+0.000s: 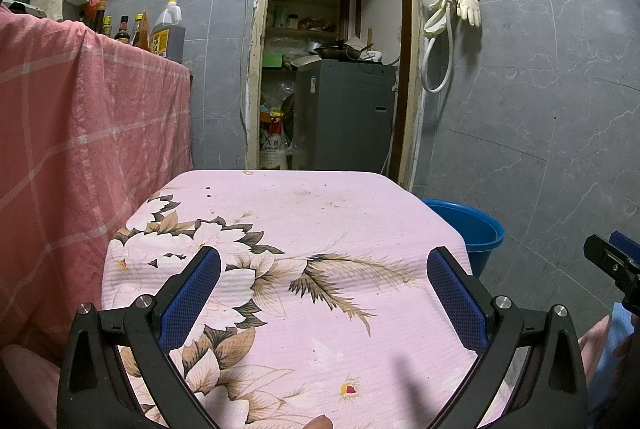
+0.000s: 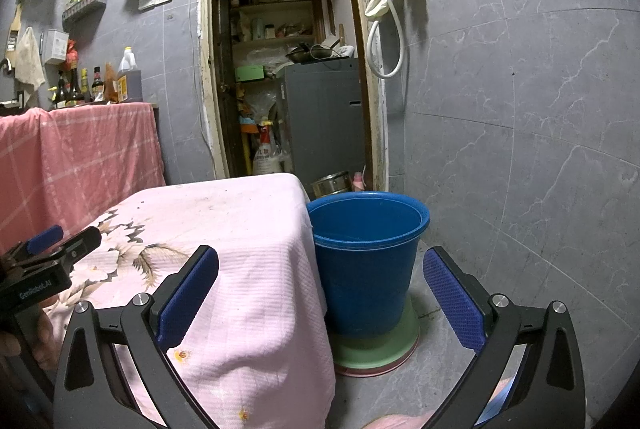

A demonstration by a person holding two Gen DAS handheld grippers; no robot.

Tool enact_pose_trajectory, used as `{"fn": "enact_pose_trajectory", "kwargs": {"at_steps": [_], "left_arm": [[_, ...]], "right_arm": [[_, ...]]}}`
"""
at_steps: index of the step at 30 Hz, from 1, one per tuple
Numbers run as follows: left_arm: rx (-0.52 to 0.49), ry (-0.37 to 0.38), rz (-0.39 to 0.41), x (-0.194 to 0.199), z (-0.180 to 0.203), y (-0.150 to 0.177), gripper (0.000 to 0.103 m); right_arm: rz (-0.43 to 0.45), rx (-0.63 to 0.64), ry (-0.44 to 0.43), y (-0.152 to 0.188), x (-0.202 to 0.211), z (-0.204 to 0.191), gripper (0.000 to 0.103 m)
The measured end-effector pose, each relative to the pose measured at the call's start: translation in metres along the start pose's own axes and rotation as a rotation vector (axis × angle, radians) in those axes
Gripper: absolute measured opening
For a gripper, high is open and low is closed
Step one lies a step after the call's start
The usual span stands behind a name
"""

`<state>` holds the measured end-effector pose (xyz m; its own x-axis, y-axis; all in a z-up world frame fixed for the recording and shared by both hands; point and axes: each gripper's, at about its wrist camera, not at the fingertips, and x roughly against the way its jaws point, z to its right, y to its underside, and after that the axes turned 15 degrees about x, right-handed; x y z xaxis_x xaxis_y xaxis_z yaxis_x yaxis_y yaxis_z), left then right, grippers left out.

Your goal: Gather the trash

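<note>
Hovering with both fingers spread wide and empty, left gripper point(image 1: 324, 293) over the floral worktop point(image 1: 304, 221), right gripper point(image 2: 320, 293) nearing the blue bucket point(image 2: 366, 269); scanning for scraps before committing.

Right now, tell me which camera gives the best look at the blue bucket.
The right wrist view. There the blue bucket shows nearly whole: open rim, inside wall, tapering side, standing on stacked green and pink basins beside the cloth-covered table. The left wrist view shows only part of its rim and side behind the table's corner.
</note>
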<state>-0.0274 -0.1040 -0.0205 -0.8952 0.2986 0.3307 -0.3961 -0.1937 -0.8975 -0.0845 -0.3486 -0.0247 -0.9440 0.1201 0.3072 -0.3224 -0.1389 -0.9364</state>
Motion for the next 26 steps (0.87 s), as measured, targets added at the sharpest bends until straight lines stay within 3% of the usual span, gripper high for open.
{"fn": "enact_pose_trajectory", "kwargs": {"at_steps": [26], "left_arm": [[0.007,-0.012,-0.018,-0.004,-0.0024,0.0083,0.101]], "right_arm": [[-0.001,-0.001,-0.001,-0.0001,0.0002,0.0004,0.103]]}}
